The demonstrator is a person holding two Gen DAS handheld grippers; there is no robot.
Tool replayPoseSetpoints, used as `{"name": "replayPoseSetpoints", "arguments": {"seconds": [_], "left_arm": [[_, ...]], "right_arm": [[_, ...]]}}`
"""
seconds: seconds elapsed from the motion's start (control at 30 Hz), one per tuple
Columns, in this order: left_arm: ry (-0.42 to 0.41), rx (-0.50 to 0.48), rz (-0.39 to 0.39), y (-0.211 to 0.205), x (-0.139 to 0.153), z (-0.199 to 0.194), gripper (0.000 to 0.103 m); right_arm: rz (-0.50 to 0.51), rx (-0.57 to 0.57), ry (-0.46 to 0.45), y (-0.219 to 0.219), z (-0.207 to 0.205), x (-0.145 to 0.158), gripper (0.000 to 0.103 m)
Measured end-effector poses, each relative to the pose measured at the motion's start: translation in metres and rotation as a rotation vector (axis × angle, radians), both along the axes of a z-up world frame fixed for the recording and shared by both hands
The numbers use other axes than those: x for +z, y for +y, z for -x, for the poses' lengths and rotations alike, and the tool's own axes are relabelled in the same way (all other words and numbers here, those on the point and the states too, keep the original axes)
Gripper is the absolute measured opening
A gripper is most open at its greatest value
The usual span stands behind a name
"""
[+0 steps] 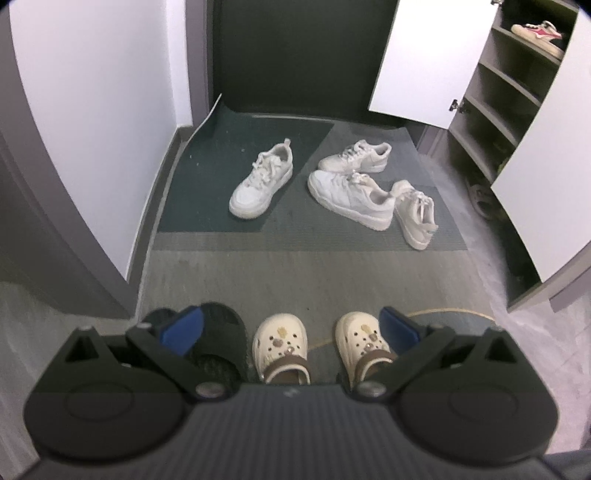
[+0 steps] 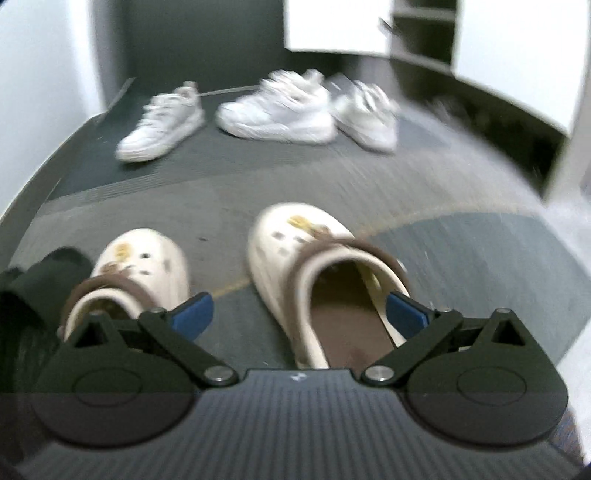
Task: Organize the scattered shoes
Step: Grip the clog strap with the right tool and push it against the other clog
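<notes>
Two cream clogs with brown straps stand side by side on the floor, the left clog (image 1: 282, 345) and the right clog (image 1: 364, 343), toes pointing away. My left gripper (image 1: 291, 326) hangs open above them, with nothing in it. A black slipper (image 1: 218, 339) lies under its left finger. In the blurred right wrist view my right gripper (image 2: 299, 313) is open over the heel of the right clog (image 2: 325, 280). Its right pad (image 2: 404, 312) is by the clog's right rim, and its left pad is apart from the clog. The left clog (image 2: 144, 273) is beside it. Several white sneakers (image 1: 351, 197) lie scattered farther off.
A dark green mat (image 1: 207, 177) lies under one sneaker (image 1: 262, 181) by the door. At the right, an open shoe cabinet (image 1: 491, 122) has mostly bare shelves, a pink-and-white sneaker (image 1: 539, 35) on top and another shoe (image 1: 480, 199) at the bottom. A white wall is on the left.
</notes>
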State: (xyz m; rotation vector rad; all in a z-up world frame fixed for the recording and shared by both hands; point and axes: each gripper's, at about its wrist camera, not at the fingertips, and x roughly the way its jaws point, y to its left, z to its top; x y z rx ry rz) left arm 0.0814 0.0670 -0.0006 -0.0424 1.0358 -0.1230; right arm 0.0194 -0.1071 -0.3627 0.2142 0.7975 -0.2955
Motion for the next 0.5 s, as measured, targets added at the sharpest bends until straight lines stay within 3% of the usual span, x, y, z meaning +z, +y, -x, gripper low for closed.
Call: {"name": "replayPoseSetpoints", "arguments": {"seconds": [0.2, 0.37, 0.5], "left_arm": [[-0.006, 0.007, 0.006, 0.009, -0.003, 0.001, 0.103], [-0.007, 0.017, -0.02, 0.017, -0.009, 0.0, 0.103], [0.014, 0.026, -0.031, 0.022, -0.015, -0.002, 0.103]], "right_arm": [[-0.115, 0.035, 0.024, -0.014, -0.026, -0.025, 0.069], [-0.138, 0.043, 0.026, -0.014, -0.04, -0.04, 0.029], [-0.172, 0.044, -0.008, -0.015, -0.039, -0.033, 0.018]]}}
